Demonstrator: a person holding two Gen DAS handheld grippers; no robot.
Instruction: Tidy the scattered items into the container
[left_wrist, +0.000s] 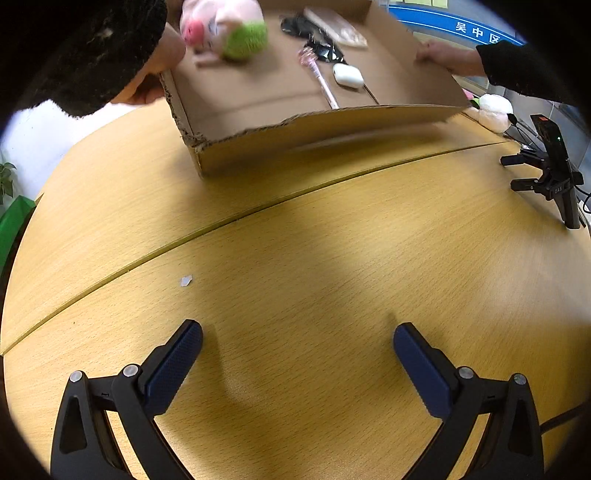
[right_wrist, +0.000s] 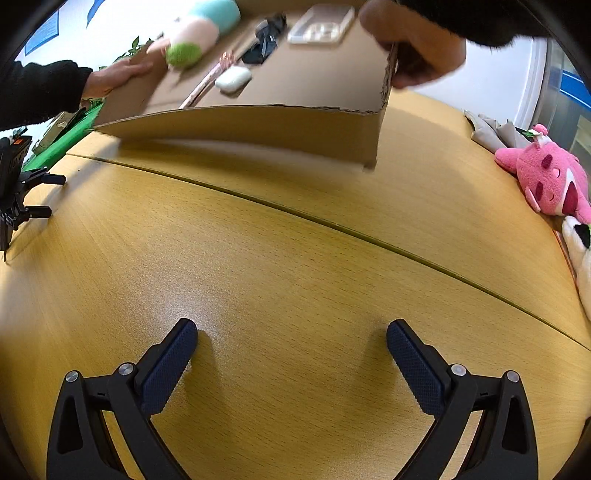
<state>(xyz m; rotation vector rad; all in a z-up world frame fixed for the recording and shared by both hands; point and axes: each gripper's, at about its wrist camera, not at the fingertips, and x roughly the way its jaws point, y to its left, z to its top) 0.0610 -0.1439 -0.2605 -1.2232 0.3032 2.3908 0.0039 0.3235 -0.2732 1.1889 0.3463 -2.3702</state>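
A: Looking first at the tongs, what do you see?

B: The left gripper stands with its two dark blue pads wide apart, and nothing is between them. The right gripper is the same: pads far apart, empty. Both hover over the bare yellow wooden table, pointing down at it.

A: Why do they wait there?

B: I think because the container is not yet free. The shallow brown cardboard box is at the far side of the table, tilted toward us, and two bare hands of a person hold it, one hand on one side wall and the other hand on the opposite wall. The black sleeves belong to this person. Perhaps the person tips the items out to scatter them, but this is only my guess.

A: And the things to tidy?

B: All are inside the box now, not on the table. I count one pink plush toy with a green fuzzy ball, one white rounded earbud case, one thin pink pen, one transparent flat phone case, and some small black things, too blurred to count.

A: Anything else?

B: One pink plush animal lies at the table edge, and one black stand at another edge.
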